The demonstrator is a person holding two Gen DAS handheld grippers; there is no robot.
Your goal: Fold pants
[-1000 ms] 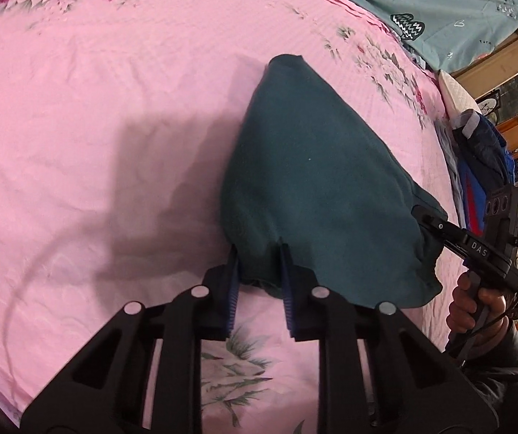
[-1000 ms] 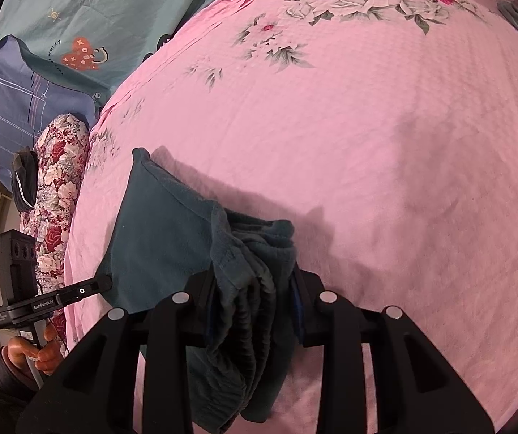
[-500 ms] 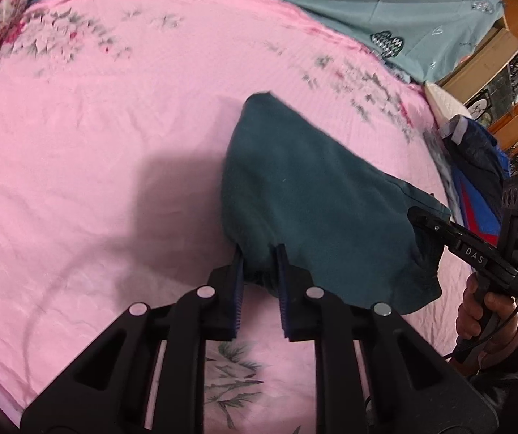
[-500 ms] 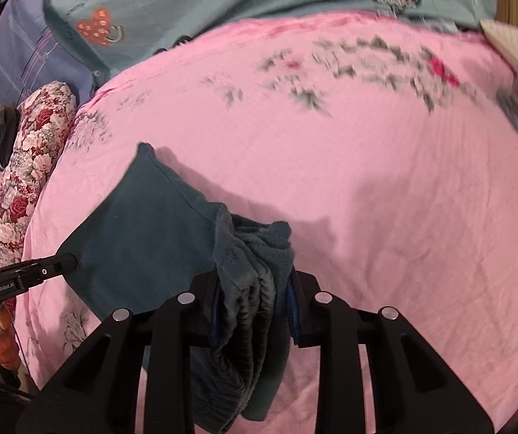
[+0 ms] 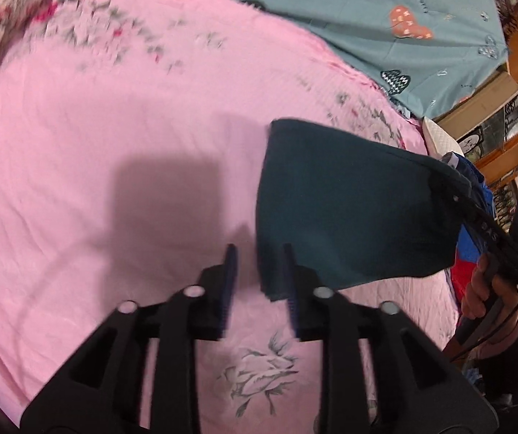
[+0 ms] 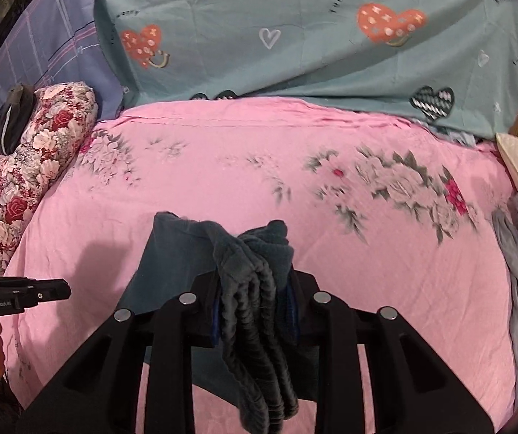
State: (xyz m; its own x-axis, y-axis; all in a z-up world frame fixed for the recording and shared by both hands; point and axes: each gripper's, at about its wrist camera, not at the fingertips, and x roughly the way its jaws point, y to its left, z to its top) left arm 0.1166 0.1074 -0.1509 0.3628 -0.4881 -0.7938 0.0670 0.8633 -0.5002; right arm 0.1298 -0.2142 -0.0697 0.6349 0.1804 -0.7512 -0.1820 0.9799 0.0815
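The dark teal pants (image 5: 349, 209) hang in a folded sheet above the pink bedsheet (image 5: 114, 108). My right gripper (image 6: 255, 278) is shut on their bunched, ribbed end (image 6: 251, 289), which droops between its fingers. In the left wrist view that right gripper (image 5: 454, 195) holds the cloth's upper right corner, with a hand on its handle. My left gripper (image 5: 259, 253) is opening. The pants' lower corner brushes the inside of its right finger (image 5: 289, 275), but the pads do not press on it and pink sheet shows in the gap. The left gripper (image 6: 60, 291) pokes in at the left of the right wrist view.
A teal duvet (image 6: 295, 36) with hearts lies at the bed's far side. A floral pillow (image 6: 42, 144) is at the left. Blue and red clothes (image 5: 472, 249) are piled at the right edge, with wooden shelves (image 5: 512, 108) beyond.
My left gripper's jaws have widened and released the pants' corner, and it has drawn back to the left. The right gripper has risen, lifting the pants off the sheet.
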